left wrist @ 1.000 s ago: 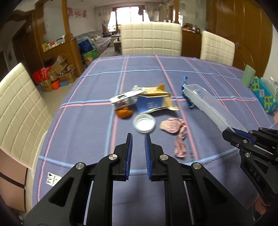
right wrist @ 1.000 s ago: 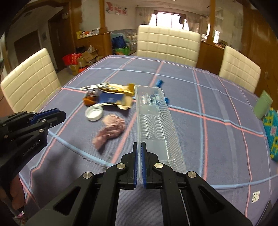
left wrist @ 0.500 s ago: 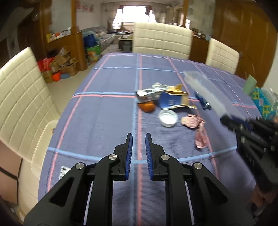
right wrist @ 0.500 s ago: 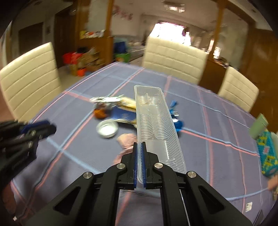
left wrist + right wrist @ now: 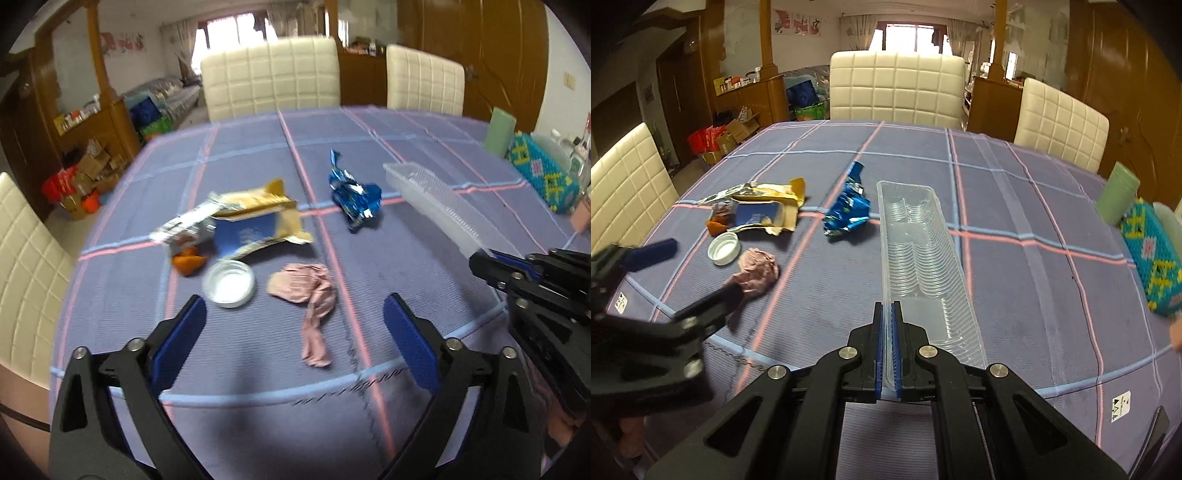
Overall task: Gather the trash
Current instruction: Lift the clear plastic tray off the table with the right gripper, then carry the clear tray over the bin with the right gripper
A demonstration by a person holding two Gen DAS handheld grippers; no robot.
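Note:
Trash lies on a blue checked tablecloth (image 5: 388, 258): a torn gold and blue packet (image 5: 251, 218), an orange scrap (image 5: 188, 260), a white lid (image 5: 229, 283), a crumpled pink tissue (image 5: 306, 291) and a blue foil wrapper (image 5: 354, 197). My left gripper (image 5: 291, 325) hovers over the near edge with its jaws opening wide; the pink tissue lies on the cloth between and just beyond the fingers, untouched. My right gripper (image 5: 889, 325) is shut on the near rim of a long clear plastic tray (image 5: 916, 236), held out over the table. The same tray (image 5: 439, 199) shows at the right in the left wrist view.
Cream padded chairs (image 5: 895, 86) stand at the far side, the far right and the left of the table. A green cup (image 5: 1117, 197) and a turquoise patterned box (image 5: 1152, 254) sit at the right edge. Boxes and bags (image 5: 720, 136) clutter the floor at back left.
My left gripper's jaws have gone from nearly shut to wide apart, and it has swung right toward the pink tissue. The right gripper still holds the tray, shifted a little.

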